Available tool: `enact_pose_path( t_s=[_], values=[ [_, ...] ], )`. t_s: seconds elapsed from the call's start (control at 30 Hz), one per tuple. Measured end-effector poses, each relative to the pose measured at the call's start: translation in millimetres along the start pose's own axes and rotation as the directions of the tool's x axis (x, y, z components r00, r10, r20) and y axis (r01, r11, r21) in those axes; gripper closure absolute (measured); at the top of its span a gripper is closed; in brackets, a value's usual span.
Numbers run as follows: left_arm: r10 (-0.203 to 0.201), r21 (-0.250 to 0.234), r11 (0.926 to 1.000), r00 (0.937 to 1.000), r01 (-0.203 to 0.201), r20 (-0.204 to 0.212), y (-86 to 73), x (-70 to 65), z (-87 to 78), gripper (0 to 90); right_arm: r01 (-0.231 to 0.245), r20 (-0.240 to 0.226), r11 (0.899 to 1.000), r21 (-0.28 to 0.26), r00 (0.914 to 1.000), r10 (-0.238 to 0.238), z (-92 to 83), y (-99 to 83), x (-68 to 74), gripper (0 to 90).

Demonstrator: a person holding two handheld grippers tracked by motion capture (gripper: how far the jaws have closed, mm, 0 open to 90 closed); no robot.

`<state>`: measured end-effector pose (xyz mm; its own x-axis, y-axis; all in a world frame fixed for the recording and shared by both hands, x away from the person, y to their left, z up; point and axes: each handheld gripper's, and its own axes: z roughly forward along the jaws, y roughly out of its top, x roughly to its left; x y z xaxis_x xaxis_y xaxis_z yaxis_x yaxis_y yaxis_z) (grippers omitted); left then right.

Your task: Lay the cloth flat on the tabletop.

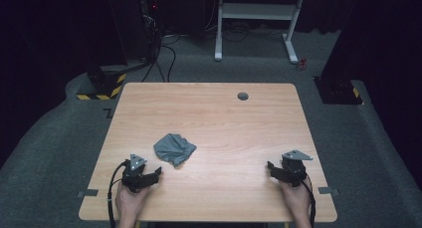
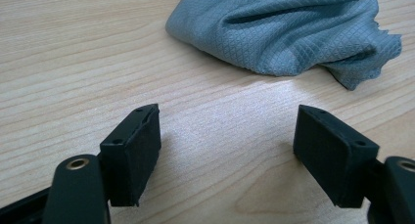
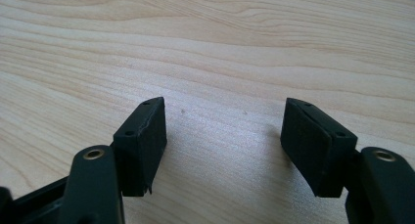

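A crumpled grey cloth (image 1: 174, 149) lies on the light wooden table (image 1: 224, 118), grey carpet (image 1: 45, 153) around.

— What sort of room is this?

— A dark one. The far side and both flanks are nearly black, and the light falls mainly on a wooden table (image 1: 209, 113) with rounded corners and a pale grain. Near its far edge sits a small round grey cap (image 1: 243, 96).

— And the floor?

— Grey carpet (image 1: 59, 148) all round. Two bits of grey tape (image 1: 87, 193) lie on it beside the table's near corners.

— Any other furniture?

— A white desk frame (image 1: 256, 19) stands at the back. To the left, a dark stand rests on a base with yellow-and-black hazard stripes (image 1: 102, 88), and black cables (image 1: 166, 58) trail across the carpet. A dark base (image 1: 338, 88) sits at the right.
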<state>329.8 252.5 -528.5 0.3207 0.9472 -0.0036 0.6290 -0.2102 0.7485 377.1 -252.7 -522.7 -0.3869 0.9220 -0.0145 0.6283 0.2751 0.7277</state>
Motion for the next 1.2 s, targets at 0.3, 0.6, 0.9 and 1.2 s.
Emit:
enact_pose_path(
  t_s=[0.3,0.6,0.9,1.2],
  values=[
    [0.000,0.005,1.0000,1.0000,0.000,0.004,0.7,-1.0,0.9,23.2,-0.001,-0.001,1.000,0.001,1.0000,0.001,0.0,0.0,0.2,33.3],
    [0.009,0.008,0.9999,0.9999,-0.009,0.011,1.9,-3.8,2.2,21.4,-0.001,-0.001,1.000,0.001,1.0000,0.001,0.0,0.1,0.2,33.2],
    [-0.004,-0.023,0.9997,0.9980,0.005,0.063,4.7,-8.1,-1.3,23.2,-0.001,-0.001,1.000,0.001,1.0000,0.001,0.0,0.1,0.2,33.2],
    [0.012,-0.039,0.9992,0.9960,-0.009,0.088,11.5,-16.9,-0.6,22.0,-0.001,-0.001,1.000,0.001,1.0000,0.001,0.0,0.1,0.3,33.3]
  ],
)
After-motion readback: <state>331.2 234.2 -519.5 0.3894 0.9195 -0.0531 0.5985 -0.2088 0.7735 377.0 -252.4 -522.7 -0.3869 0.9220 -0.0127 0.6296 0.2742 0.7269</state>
